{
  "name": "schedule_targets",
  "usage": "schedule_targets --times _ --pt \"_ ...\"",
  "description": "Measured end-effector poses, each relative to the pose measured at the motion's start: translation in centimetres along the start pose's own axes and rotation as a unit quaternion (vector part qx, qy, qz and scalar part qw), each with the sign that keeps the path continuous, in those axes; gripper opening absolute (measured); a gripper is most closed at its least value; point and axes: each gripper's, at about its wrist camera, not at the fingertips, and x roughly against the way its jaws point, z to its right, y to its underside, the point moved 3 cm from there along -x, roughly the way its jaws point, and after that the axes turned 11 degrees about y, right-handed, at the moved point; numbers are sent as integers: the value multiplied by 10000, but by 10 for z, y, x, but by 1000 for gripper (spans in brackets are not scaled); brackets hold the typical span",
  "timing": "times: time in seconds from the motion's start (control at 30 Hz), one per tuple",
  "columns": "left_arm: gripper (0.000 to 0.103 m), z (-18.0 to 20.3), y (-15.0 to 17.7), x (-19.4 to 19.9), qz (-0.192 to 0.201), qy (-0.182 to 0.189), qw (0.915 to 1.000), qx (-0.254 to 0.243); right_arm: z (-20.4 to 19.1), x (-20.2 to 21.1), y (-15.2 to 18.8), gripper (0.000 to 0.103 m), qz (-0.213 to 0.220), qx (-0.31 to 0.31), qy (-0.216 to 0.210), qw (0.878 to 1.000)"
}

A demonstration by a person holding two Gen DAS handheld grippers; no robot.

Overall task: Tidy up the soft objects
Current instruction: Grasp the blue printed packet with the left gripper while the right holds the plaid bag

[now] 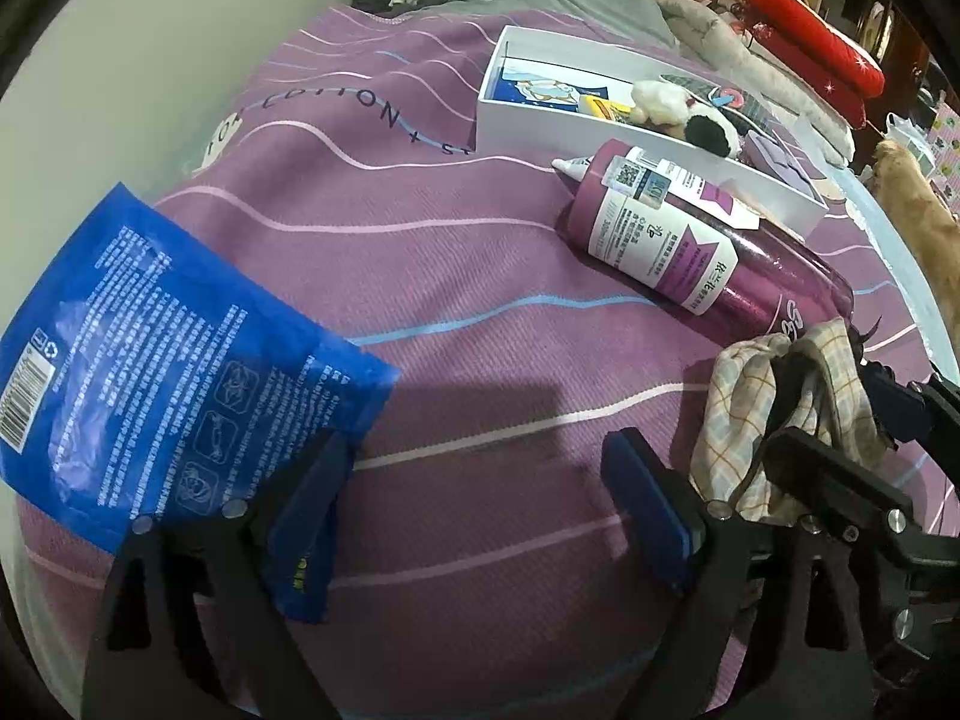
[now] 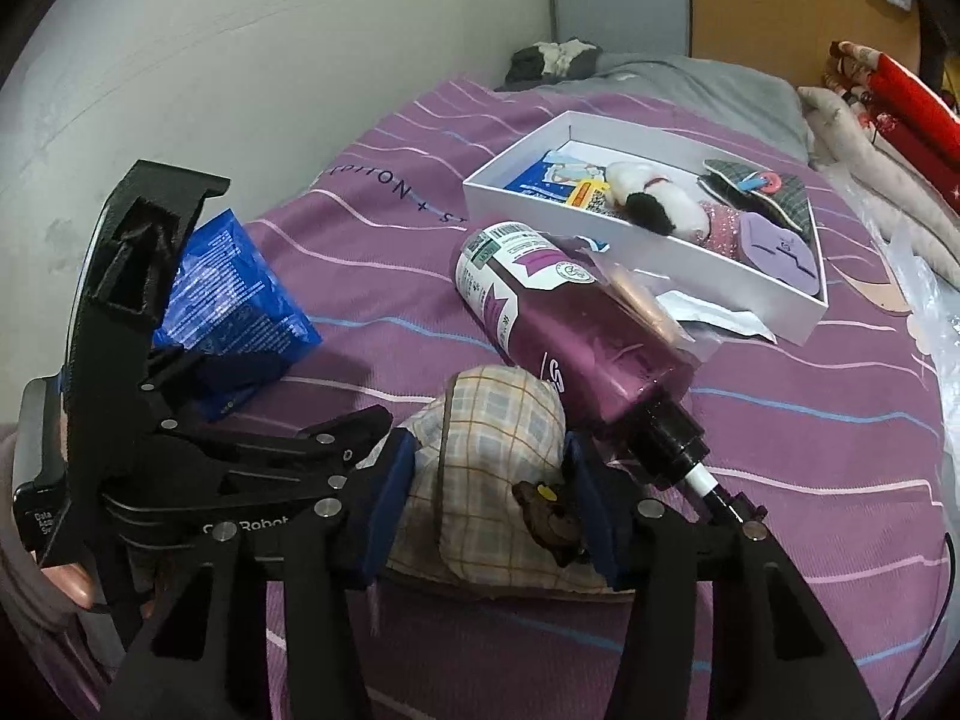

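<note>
Right wrist: plaid, soft pouch (image 2: 498,468) bunched between claw (image 2: 489,510) pads.

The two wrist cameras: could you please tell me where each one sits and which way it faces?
Left wrist: on the left claw, angled down at the bedspread; own open fingers show.
Right wrist: on the right claw, astride the plaid pouch; a hand shows.
Shared: pouch, purple bottle, blue packet, white box.
</note>
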Motion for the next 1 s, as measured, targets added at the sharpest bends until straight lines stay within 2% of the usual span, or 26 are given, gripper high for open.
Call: schedule_targets --times 0.17,0.23,0.47,0.5,0.53,0.77,0.9,1.0 --pt "91 -1 -1 0 11 79 10000 27 -3 8 2 44 167 -17 159 9997" --pt "91 -3 -1 2 49 167 9998 64 -2 13 2 39 247 -82 209 9994" --pt "90 -3 0 24 525 678 9963 81 5 35 -1 31 578 -404 176 9974" --pt "90 -2 0 28 617 655 9959 58 6 39 -3 24 639 -475 154 9967" --pt "90 -1 0 32 696 644 9955 32 8 43 -5 6 680 -549 112 9961" --pt "90 0 -4 64 1361 544 9892 -87 4 53 -12 6 739 -595 93 9954" --pt "90 -6 -8 76 1510 482 9873 -100 0 61 -17 6 831 -626 23 9946" --pt "90 -15 -11 82 1513 815 9851 43 -2 69 -23 6 913 -676 -29 9935"
